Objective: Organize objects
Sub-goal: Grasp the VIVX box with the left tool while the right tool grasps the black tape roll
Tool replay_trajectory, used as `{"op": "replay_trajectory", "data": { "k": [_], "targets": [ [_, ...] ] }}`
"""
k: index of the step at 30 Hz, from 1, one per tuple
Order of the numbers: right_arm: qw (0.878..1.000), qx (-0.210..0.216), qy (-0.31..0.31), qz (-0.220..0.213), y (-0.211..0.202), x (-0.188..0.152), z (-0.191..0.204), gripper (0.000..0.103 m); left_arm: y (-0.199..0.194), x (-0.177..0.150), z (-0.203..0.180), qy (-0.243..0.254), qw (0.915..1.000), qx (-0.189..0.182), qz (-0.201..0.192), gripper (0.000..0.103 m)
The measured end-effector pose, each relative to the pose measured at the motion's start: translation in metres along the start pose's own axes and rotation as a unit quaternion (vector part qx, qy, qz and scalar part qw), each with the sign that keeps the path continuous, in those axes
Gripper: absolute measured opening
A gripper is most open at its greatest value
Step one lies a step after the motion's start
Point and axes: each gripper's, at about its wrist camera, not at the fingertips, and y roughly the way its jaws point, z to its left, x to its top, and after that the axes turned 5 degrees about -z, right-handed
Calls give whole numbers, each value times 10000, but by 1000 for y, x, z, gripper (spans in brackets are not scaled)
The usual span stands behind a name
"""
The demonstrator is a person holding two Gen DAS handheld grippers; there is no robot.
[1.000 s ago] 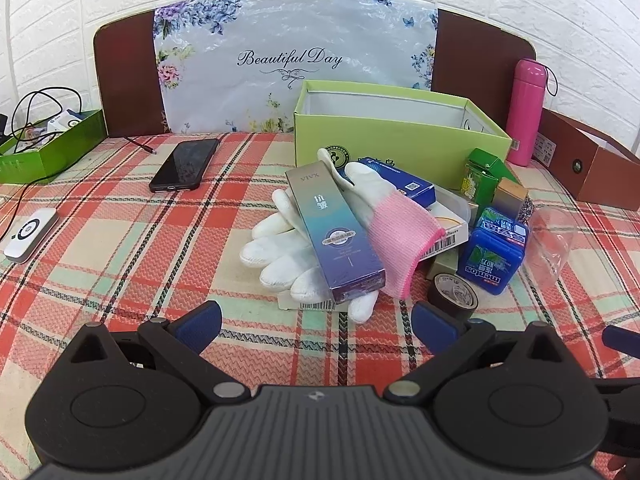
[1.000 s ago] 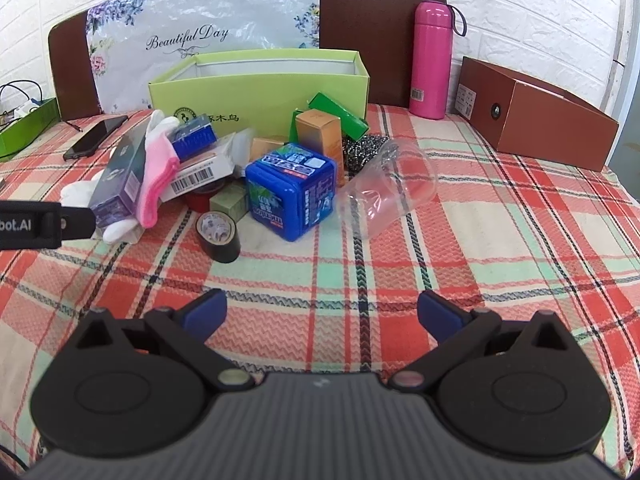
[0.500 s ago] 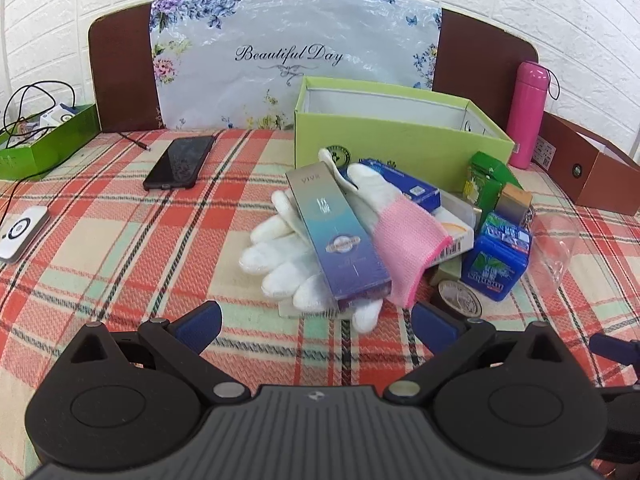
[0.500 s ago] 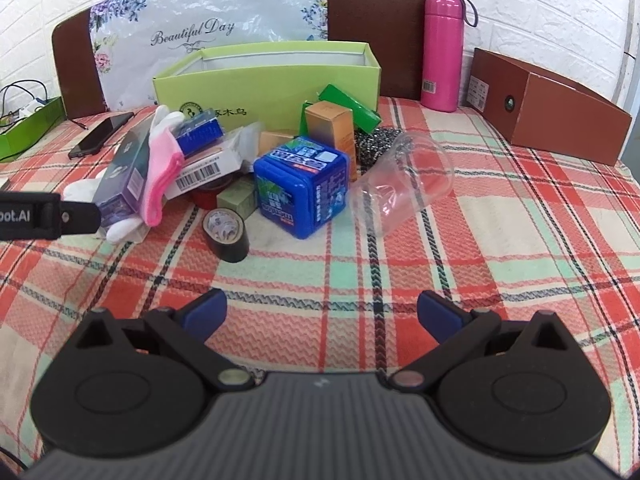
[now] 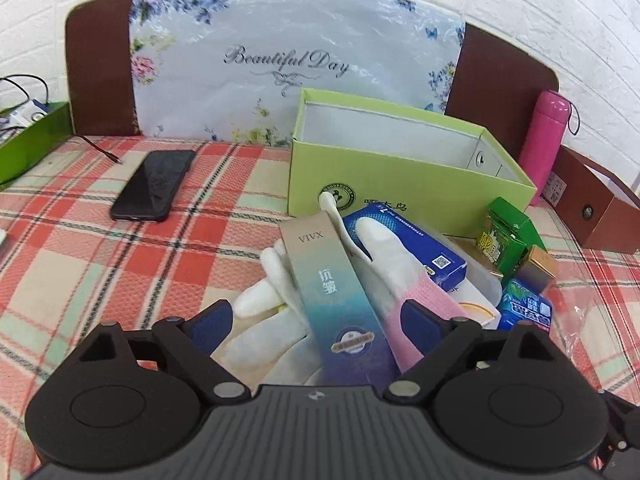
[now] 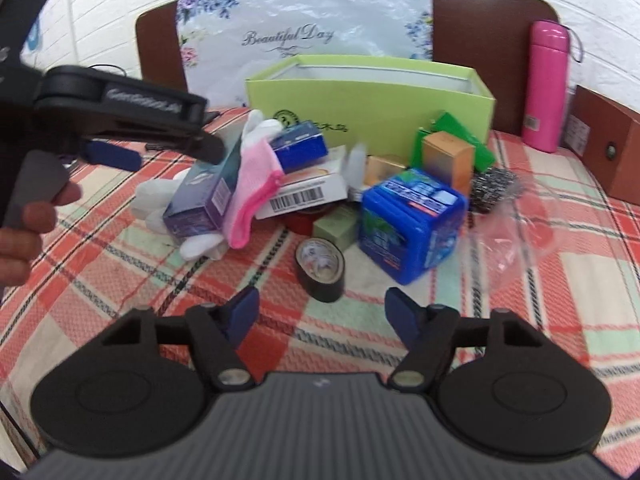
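A pile of small things lies on the plaid cloth in front of an open green box (image 5: 400,184). On top is a long VIVX carton (image 5: 340,300), resting on white gloves with pink cuffs (image 5: 432,300). My left gripper (image 5: 316,322) straddles the carton's near end. Its jaws are closing, and the pads stand clear of the carton. My right gripper (image 6: 322,310) is also closing, with nothing between its fingers. A black tape roll (image 6: 320,270) stands just ahead of it. A blue mint box (image 6: 412,224) sits to the roll's right.
A phone (image 5: 154,184) lies at the left. A pink bottle (image 5: 544,140) and a brown box (image 5: 600,212) stand at the right. A clear plastic cup (image 6: 516,220) lies beside the mint box. A person's hand (image 6: 24,216) shows at the left edge.
My left gripper has moved forward over the gloves and long carton. The right gripper has advanced and swung left toward the tape roll, and its jaws have narrowed.
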Motion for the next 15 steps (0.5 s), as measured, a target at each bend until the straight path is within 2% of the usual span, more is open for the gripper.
{"op": "replay_trajectory", "data": {
  "k": [2, 4, 5, 6, 7, 8, 11, 15],
  "targets": [
    [9999, -9, -98, 48, 9, 2, 0, 59, 11, 2, 0, -36, 9999, -37, 114, 88],
    [9999, -9, -110, 96, 16, 5, -3, 49, 19, 3, 0, -51, 9998, -82, 198, 83],
    [9999, 44, -101, 117, 20, 6, -4, 46, 22, 3, 1, -56, 9996, -124, 237, 73],
    [9998, 93, -76, 154, 24, 7, -5, 40, 26, 3, 3, -76, 9993, -191, 296, 66],
    [9997, 127, -45, 214, 27, 7, -7, 33, 28, 2, 5, -146, 9987, -326, 359, 55],
    [9996, 146, -22, 226, 28, 6, -7, 31, 28, 2, 9, -237, 9981, -429, 376, 49],
    [9996, 153, -113, 200, 24, 2, -4, 30, 19, 3, 15, -305, 9972, -571, 368, 42],
    [9995, 228, -139, 159, 7, -4, -1, 30, -7, -6, 17, -26, 9949, -868, 520, 42]
  ]
}}
